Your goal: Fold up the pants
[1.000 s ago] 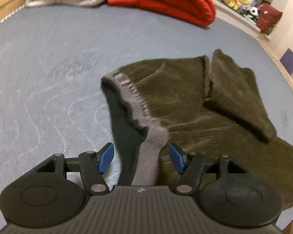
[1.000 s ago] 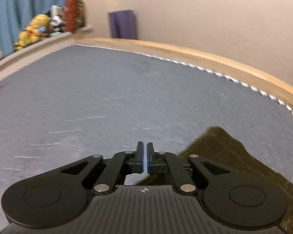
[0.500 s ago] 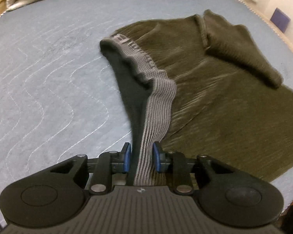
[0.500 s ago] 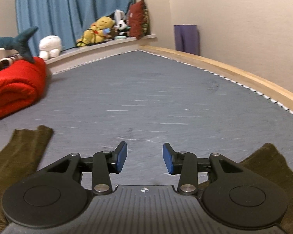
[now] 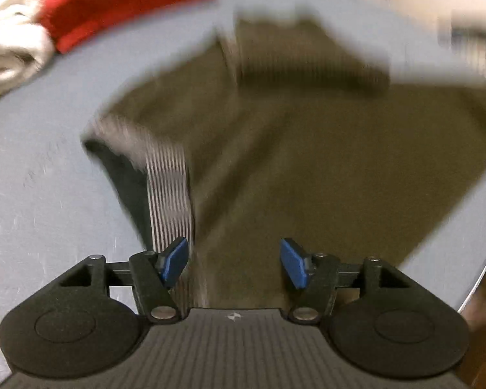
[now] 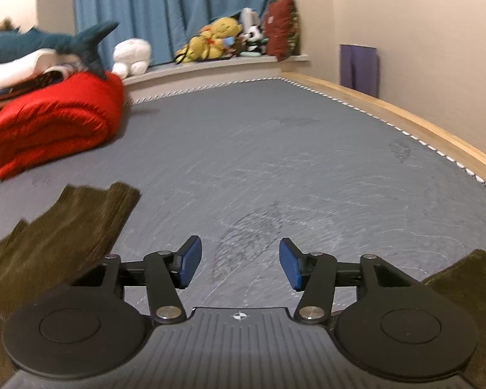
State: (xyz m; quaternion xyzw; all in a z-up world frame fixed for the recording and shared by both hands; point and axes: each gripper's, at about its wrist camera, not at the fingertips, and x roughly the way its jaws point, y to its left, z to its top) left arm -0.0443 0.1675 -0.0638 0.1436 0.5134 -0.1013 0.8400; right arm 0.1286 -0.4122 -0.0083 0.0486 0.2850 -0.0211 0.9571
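Left claw [image 5: 234, 261]: wide apart, blue pads holding nothing — the view is blurred.
Right claw [image 6: 239, 265]: also wide apart, with only the bed surface between its pads.
Pants [image 5: 307, 149]: olive green, ribbed cloth, spread flat on the bed [image 6: 275, 162] directly ahead of the left claw and reaching toward the near edge of the bed.
Waistband [image 5: 168, 191]: grey and ribbed, turned up to show a dark inner side; it runs down to just beside the left pad of the left claw, and whether it touches the pad I cannot tell.
Pants in the right view: one part lies left of the right claw, another part at the lower right corner — bare mattress between them.
Red blanket [image 6: 55, 120]: rolled, at the far left side of the bed.
Plush toys [image 6: 217, 40]: on the ledge beyond the far edge, before a blue curtain [image 6: 171, 9].
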